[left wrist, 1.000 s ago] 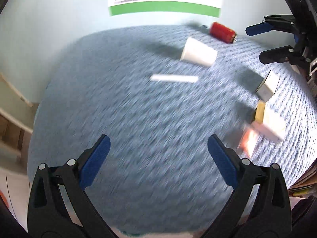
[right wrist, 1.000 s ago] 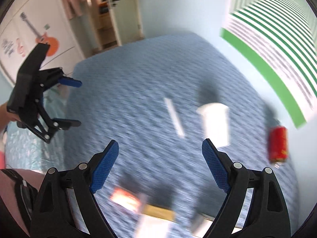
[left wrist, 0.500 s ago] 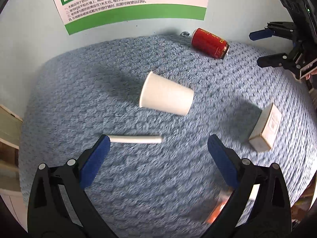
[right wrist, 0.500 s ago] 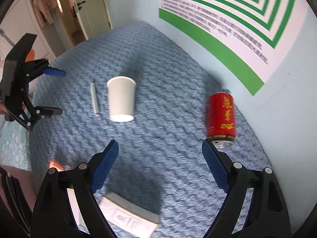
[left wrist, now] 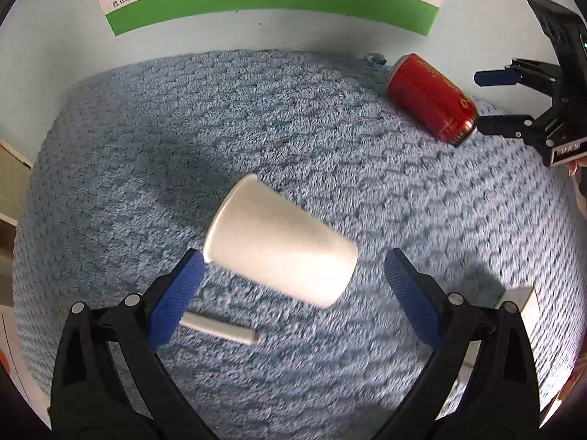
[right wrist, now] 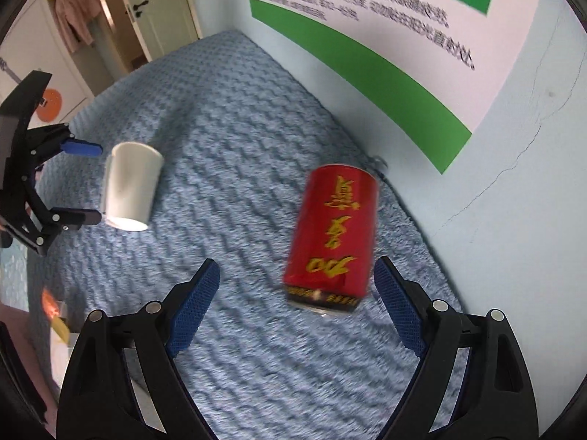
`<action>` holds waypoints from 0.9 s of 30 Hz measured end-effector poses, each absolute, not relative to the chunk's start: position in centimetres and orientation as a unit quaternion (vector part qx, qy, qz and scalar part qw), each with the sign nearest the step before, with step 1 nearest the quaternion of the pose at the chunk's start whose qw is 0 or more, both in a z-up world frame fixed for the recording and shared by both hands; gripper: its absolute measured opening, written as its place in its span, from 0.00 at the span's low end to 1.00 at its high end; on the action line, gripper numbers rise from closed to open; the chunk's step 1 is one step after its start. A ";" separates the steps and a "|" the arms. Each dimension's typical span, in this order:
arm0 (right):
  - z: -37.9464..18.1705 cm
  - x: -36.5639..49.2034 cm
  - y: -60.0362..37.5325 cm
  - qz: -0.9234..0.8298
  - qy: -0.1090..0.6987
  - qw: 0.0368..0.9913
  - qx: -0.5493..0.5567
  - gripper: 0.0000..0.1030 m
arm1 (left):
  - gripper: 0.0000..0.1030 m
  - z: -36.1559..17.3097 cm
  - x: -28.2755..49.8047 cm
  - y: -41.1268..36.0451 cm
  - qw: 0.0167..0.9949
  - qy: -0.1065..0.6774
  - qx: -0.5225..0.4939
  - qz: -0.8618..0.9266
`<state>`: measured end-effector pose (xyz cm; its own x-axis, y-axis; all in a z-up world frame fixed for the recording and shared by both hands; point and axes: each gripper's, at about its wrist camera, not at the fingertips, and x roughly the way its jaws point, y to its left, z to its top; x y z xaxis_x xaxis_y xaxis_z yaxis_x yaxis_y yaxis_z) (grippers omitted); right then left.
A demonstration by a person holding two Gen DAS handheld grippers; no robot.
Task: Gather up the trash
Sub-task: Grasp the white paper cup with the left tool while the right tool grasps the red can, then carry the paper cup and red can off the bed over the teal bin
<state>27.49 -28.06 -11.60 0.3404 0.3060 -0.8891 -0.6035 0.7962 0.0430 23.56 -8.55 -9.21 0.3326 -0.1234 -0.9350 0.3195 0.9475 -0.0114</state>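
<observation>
1. The left gripper (left wrist: 291, 271) hangs with fingers spread wide and holding nothing; a white paper cup (left wrist: 280, 242) lies on its side on the blue knitted blanket (left wrist: 183, 128) between and just ahead of the blue pads (left wrist: 176, 297), rim toward the left pad.
2. A white stick-like piece (left wrist: 220, 327) lies just behind the cup, beside the left pad and partly hidden by it.
3. The right gripper (right wrist: 295, 286) is likewise spread and empty, with a red drink can (right wrist: 332, 234) lying on the blanket between its fingers, nearer the right-hand pad (right wrist: 398, 311), its end toward the camera.
4. Only the left wrist view shows a pale box (left wrist: 524, 304) behind its right finger, and the right gripper's fingertips either side of the can's end.
5. Only the right wrist view shows the left gripper straddling the cup (right wrist: 132, 183), a door (right wrist: 161, 3) and hanging clothes (right wrist: 73, 14) far beyond, and blurred orange-and-yellow packaging (right wrist: 55, 315) outside its left finger.
6. A wall with a green-bordered poster (right wrist: 367, 47) runs close along the can's far side, leaving little room there; bare blanket lies open between cup and can.
</observation>
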 end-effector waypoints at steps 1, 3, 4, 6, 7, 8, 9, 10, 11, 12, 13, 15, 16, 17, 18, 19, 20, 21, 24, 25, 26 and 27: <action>-12.3 28.1 -28.4 0.281 0.502 0.805 -0.144 0.83 | 0.93 -9.5 24.0 -9.0 0.813 0.560 0.093 -0.128; -13.1 28.9 -28.8 0.278 0.506 0.805 -0.139 0.83 | 0.93 -10.1 24.7 -9.7 0.813 0.562 0.099 -0.113; -13.5 29.2 -29.0 0.279 0.508 0.804 -0.131 0.83 | 0.93 -10.6 25.1 -9.8 0.813 0.565 0.102 -0.101; -14.2 29.8 -29.1 0.283 0.510 0.804 -0.119 0.83 | 0.93 -11.1 25.6 -9.8 0.814 0.566 0.108 -0.078; -14.5 30.1 -29.1 0.286 0.512 0.802 -0.111 0.83 | 0.93 -11.3 25.8 -9.8 0.815 0.564 0.115 -0.065; -14.8 30.4 -29.1 0.289 0.515 0.800 -0.105 0.83 | 0.93 -11.4 25.9 -9.5 0.815 0.564 0.119 -0.056; -15.0 30.5 -29.0 0.290 0.516 0.800 -0.103 0.82 | 0.93 -11.6 26.1 -9.3 0.815 0.565 0.123 -0.044; -15.3 30.6 -28.8 0.287 0.514 0.801 -0.108 0.82 | 0.93 -11.8 26.3 -8.8 0.815 0.566 0.122 -0.032; -15.5 30.8 -28.5 0.285 0.514 0.801 -0.112 0.82 | 0.93 -11.9 26.3 -8.4 0.815 0.568 0.116 -0.026; -15.8 30.9 -28.3 0.289 0.515 0.799 -0.111 0.77 | 0.93 -12.1 26.4 -7.8 0.815 0.569 0.106 -0.019; -16.1 31.0 -28.0 0.288 0.515 0.800 -0.113 0.73 | 0.93 -12.3 26.4 -7.2 0.814 0.571 0.100 -0.013; -16.4 31.0 -27.9 0.284 0.517 0.799 -0.116 0.68 | 0.90 -12.6 26.3 -6.2 0.812 0.578 0.083 -0.015; -16.3 30.9 -27.9 0.284 0.514 0.801 -0.115 0.68 | 0.84 -12.8 26.2 -5.7 0.810 0.582 0.075 -0.015; -16.3 30.9 -27.9 0.285 0.513 0.802 -0.114 0.68 | 0.75 -12.9 26.1 -5.4 0.808 0.585 0.071 -0.017; -16.5 31.0 -27.9 0.283 0.513 0.802 -0.114 0.68 | 0.70 -13.0 26.0 -5.0 0.806 0.588 0.067 -0.021; -16.5 31.0 -27.9 0.283 0.513 0.802 -0.114 0.68 | 0.64 -13.1 25.9 -4.6 0.804 0.591 0.063 -0.025; -16.7 31.1 -27.9 0.284 0.514 0.801 -0.115 0.68 | 0.64 -13.1 25.8 -4.3 0.803 0.592 0.059 -0.029; -16.8 31.1 -27.9 0.282 0.514 0.801 -0.117 0.68 | 0.64 -13.0 25.6 -3.9 0.803 0.593 0.055 -0.033; -16.6 31.0 -28.0 0.283 0.516 0.800 -0.117 0.67 | 0.62 -12.7 24.9 -3.4 0.804 0.591 0.053 -0.039; -16.4 30.8 -27.9 0.282 0.514 0.801 -0.120 0.67 | 0.62 -12.5 24.7 -3.1 0.805 0.589 0.054 -0.042; -16.1 30.6 -27.9 0.281 0.512 0.802 -0.123 0.67 | 0.62 -12.3 24.5 -3.1 0.805 0.589 0.056 -0.045; -15.8 30.5 -27.9 0.281 0.511 0.803 -0.123 0.67 | 0.62 -12.0 24.2 -3.0 0.807 0.586 0.057 -0.046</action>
